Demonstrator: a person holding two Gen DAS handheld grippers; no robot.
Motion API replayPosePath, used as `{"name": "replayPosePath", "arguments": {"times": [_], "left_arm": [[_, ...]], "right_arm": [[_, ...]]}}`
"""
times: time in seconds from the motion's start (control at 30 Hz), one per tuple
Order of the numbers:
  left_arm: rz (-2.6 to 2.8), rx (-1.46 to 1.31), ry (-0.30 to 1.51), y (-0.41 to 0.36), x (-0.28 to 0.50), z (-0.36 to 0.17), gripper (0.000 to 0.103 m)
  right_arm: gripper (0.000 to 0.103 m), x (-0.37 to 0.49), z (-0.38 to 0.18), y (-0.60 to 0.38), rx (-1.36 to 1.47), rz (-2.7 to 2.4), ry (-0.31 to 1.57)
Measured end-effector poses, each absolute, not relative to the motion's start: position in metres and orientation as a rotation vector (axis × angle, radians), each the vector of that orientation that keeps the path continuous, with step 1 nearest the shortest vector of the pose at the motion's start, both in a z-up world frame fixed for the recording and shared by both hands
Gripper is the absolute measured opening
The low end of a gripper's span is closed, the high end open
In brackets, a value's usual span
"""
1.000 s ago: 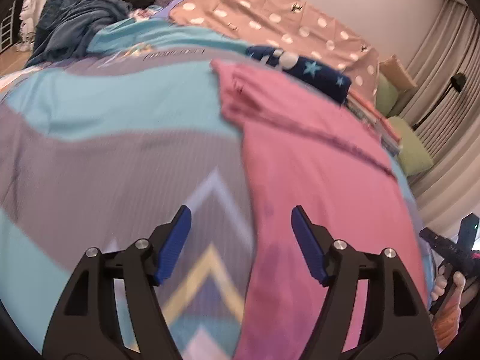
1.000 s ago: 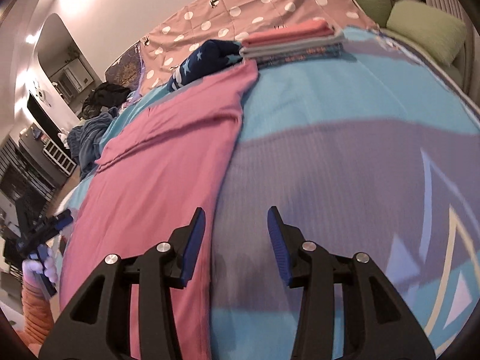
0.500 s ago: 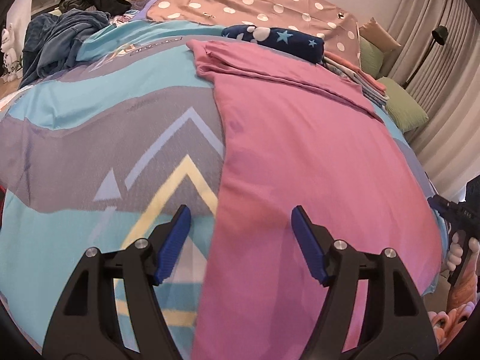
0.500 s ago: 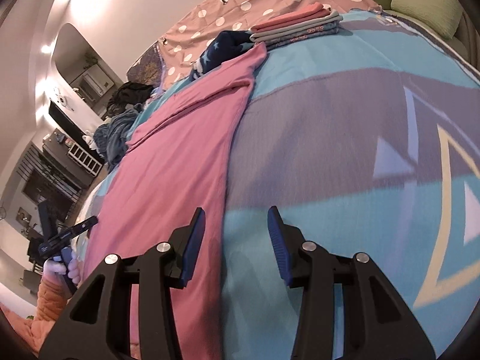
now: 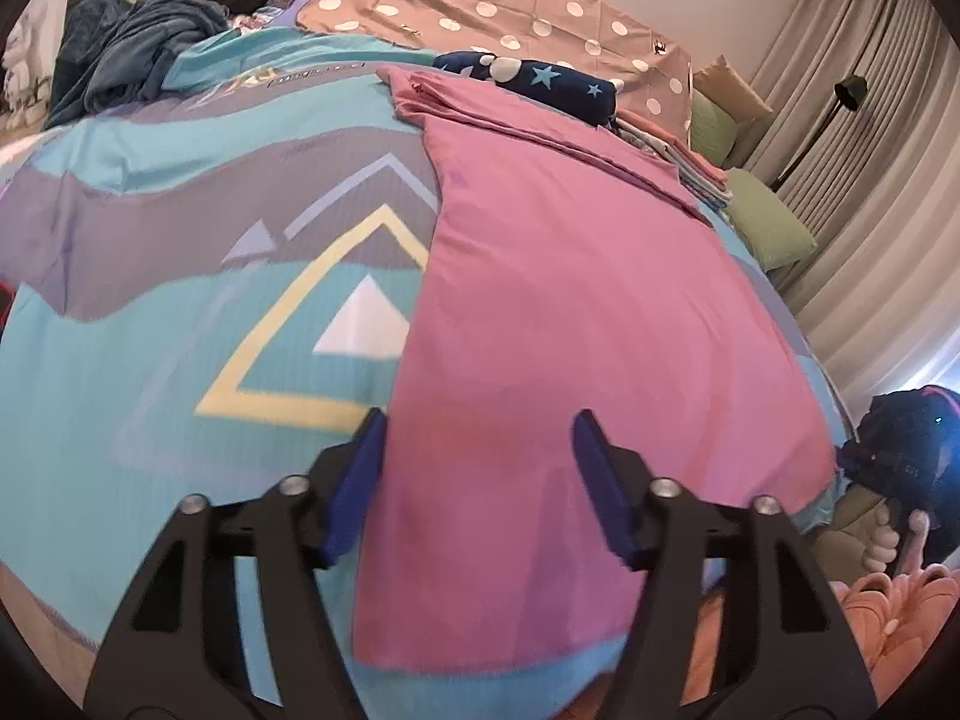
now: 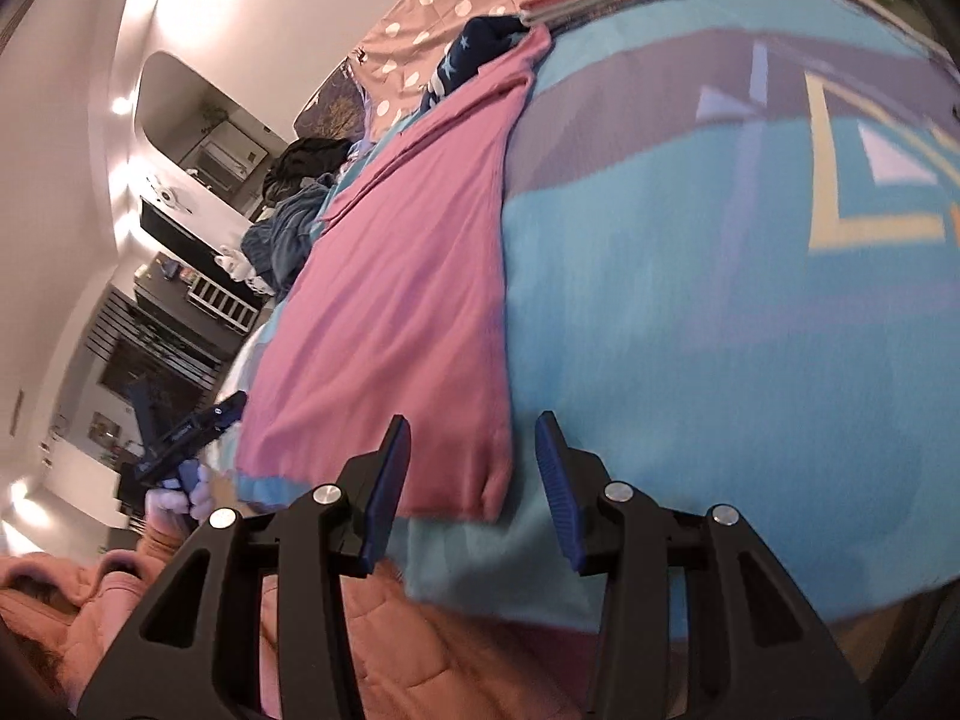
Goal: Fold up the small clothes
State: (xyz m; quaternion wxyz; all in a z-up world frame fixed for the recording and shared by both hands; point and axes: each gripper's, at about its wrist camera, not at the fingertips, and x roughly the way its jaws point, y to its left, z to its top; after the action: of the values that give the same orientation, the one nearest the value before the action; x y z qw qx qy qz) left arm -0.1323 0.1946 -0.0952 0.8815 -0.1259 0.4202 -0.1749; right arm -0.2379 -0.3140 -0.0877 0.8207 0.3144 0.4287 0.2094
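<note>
Across the patterned bedspread (image 5: 180, 312) lies a pink garment (image 5: 570, 300), soft and limp. Left gripper (image 5: 474, 480) and right gripper (image 6: 474, 480) gape, holding nothing; its lower-frame hem corners look best to pinch.

Both claws pulled back toward near bed edge; pink garment (image 5: 570, 300) hem now under them.

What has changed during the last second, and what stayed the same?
Both tools pulled back toward the near hem of the pink garment: the left tool and right tool now frame its two near corners. Nothing was gripped; both remain open. The garment stays flat on the bed cover.
</note>
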Motion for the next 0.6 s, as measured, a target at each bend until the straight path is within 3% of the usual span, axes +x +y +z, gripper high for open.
{"name": "replayPosePath", "arguments": {"times": [0.23,0.4,0.43,0.47,0.5,0.53,0.6], "left_arm": [[-0.427,-0.267,0.906,0.202,-0.159,-0.097,0.053],[-0.458,-0.299,0.906,0.205,-0.152,-0.104,0.055],[-0.468,-0.325,0.905,0.208,-0.151,-0.104,0.055],[-0.473,-0.343,0.903,0.211,-0.151,-0.104,0.054],[-0.478,-0.363,0.898,0.213,-0.152,-0.105,0.052],[-0.473,-0.373,0.897,0.216,-0.152,-0.105,0.047],[-0.459,-0.422,0.909,0.222,-0.152,-0.107,0.005]], "right_arm": [[0.044,-0.236,-0.086,-0.301,0.622,0.485,0.946],[0.044,-0.211,-0.099,-0.294,0.749,0.59,0.959],[0.037,-0.211,-0.098,-0.295,0.758,0.59,0.954],[0.017,-0.211,-0.096,-0.297,0.767,0.589,0.949],[0.009,-0.214,-0.095,-0.298,0.79,0.601,0.943],[0.006,-0.216,-0.094,-0.301,0.812,0.612,0.93],[0.004,-0.218,-0.084,-0.306,0.861,0.64,0.873]]}}
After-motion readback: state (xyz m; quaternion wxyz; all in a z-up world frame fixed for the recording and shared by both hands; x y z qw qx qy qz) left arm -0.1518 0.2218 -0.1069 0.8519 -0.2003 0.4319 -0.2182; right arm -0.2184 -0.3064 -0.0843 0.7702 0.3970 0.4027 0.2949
